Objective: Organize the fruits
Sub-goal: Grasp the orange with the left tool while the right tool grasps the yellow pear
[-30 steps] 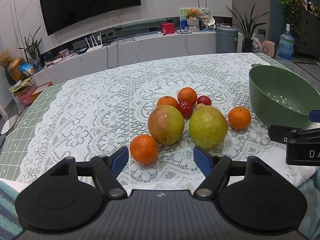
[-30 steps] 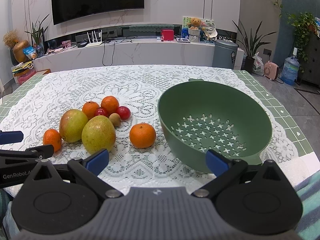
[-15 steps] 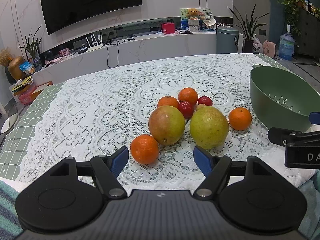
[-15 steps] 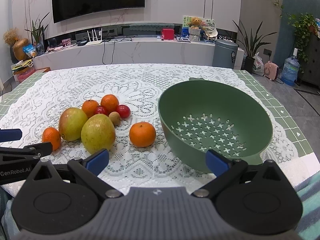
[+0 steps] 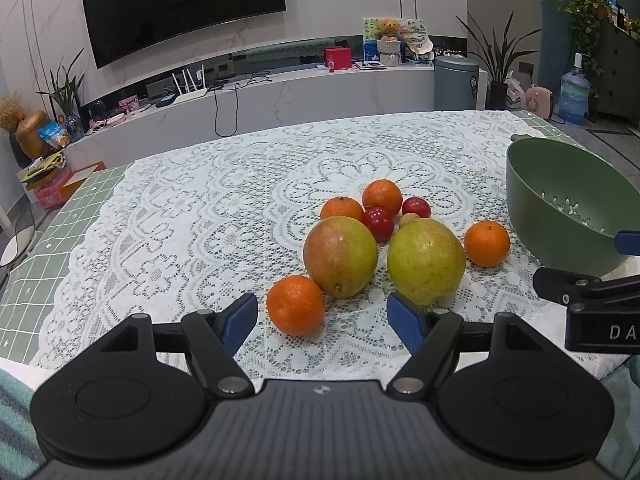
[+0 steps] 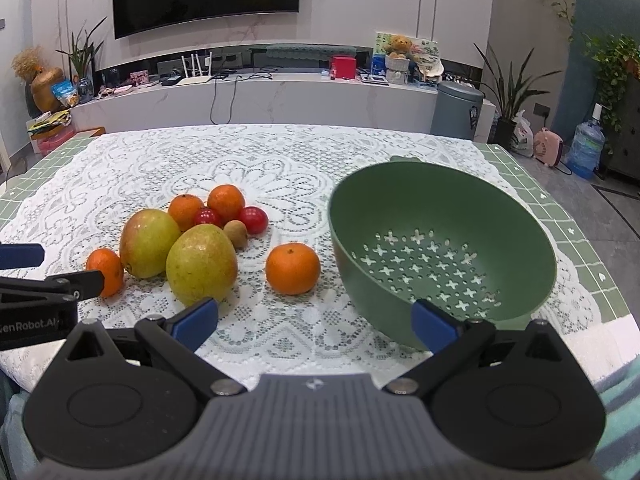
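- Bare lace tabletop (image 5: 180, 216) lies to my left of the fruit cluster; nothing stands there.
- Nearest orange (image 5: 295, 305) sits just ahead, between my left fingers (image 5: 240, 316), touching the reddish mango (image 5: 340, 256) behind it.
- Narrow gap between the reddish mango and the green mango (image 5: 426, 260); small fruits crowd close behind both.
- Lone orange (image 6: 293, 268) stands apart, open lace on every side.
- Green colander (image 6: 440, 248) blocks the right; its inside is empty, open from above.

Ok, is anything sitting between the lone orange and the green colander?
Nothing visible: only bare lace cloth lies between the lone orange and the green colander. The colander is empty.
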Motion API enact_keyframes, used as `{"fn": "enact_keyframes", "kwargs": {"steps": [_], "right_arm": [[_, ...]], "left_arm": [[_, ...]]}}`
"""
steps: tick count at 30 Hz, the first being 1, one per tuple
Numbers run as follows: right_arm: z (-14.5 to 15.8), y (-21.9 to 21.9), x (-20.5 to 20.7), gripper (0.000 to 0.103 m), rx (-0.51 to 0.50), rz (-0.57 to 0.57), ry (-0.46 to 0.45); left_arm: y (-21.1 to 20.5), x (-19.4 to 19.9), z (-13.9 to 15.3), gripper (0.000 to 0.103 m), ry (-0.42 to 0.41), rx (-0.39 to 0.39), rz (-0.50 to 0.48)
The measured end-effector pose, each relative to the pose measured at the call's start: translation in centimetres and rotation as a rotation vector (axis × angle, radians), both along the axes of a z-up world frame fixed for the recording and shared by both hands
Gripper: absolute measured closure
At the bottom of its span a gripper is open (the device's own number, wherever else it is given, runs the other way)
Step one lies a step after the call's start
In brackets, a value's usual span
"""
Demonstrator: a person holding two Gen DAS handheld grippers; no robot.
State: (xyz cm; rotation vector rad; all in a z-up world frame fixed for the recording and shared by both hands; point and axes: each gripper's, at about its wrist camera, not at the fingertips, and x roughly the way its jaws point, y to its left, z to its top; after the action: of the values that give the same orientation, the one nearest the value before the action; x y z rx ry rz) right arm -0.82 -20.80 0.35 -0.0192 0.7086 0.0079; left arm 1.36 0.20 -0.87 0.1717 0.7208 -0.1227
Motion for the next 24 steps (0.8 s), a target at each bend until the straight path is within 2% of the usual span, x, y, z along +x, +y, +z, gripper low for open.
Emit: {"fn": "enact_keyframes", "kwargs": {"steps": [5,11,12,13,19,22,24], "right_arm": [[-0.1,0.6,0.2,0.004,0.009,0.043,-0.045],[-0.2,2.2,0.6,0.004,-0.051,0.119,-0.14],[-0.3,2.4,0.6,0.005,-0.056,0.136,-0.148],[-0.4,2.7,0.7,0.01,-0.06,0.161,-0.158],[-1.0,4.3,2.2,0.015,-0.036,0.263,-0.111],[-1.7,5.1,3.2,0.025,-0.017,0.288,-0.077],[-2.2,5.5,3.8,0.026,-0.002,0.298,-0.059]], "left_arm": [[0.5,0.8,0.0,0.019,0.015,-0.029,0.004],[1.0,1.9,-0.2,0.024,0.036,-0.065,-0.006],[1.1,2.1,-0.3,0.025,0.039,-0.077,-0.006],[1.2,2.4,-0.3,0.026,0.043,-0.089,-0.007],[2.2,3.7,-1.3,0.028,0.082,-0.109,0.027],[2.7,4.2,-1.8,0.028,0.107,-0.103,0.041],[2.9,4.6,-2.2,0.028,0.122,-0.101,0.052]]}}
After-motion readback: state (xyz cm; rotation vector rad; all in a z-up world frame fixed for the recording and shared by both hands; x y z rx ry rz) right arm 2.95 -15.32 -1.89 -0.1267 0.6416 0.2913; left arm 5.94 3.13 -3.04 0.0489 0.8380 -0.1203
